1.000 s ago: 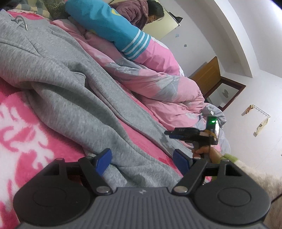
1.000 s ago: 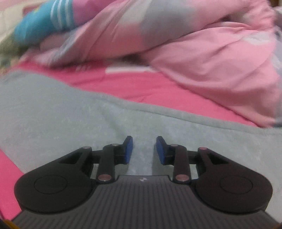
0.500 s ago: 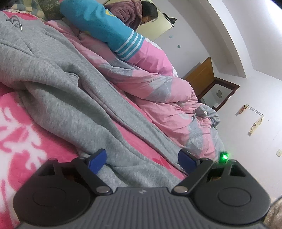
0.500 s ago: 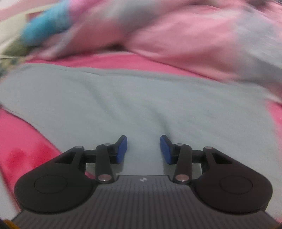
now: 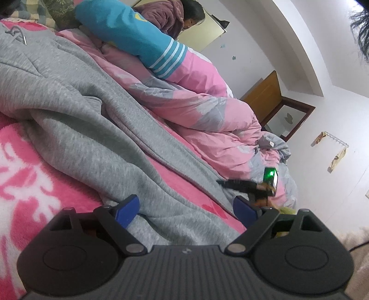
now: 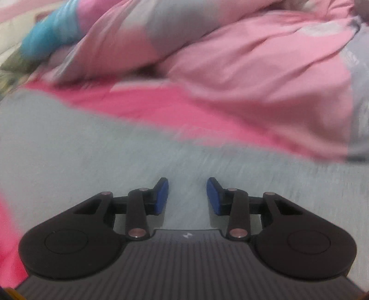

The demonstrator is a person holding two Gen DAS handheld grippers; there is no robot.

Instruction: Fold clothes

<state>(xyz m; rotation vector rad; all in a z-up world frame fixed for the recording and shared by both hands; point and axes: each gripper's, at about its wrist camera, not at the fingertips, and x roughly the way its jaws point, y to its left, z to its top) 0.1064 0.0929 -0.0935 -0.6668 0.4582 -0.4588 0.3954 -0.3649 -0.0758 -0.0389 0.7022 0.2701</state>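
Hoodie (image 5: 76,97) lies lengthwise toward upper left; left gripper (image 5: 186,207) fingers spread, right gripper (image 6: 187,196) fingers closing, pinching nothing.

The hoodie (image 5: 87,110) lies spread across the blanket (image 5: 20,175) on the bed, its hem nearest the left tongs (image 5: 186,208), its drawstring end at the far left. Behind it a quilt (image 5: 207,120) is heaped along the bed, with a pillow (image 5: 133,39) on top. A person (image 5: 175,16) sits beyond the pillow. The right tongs (image 6: 187,196) hover over the hoodie, the quilt ahead of them. A mirror (image 5: 286,120) leans at the far wall.
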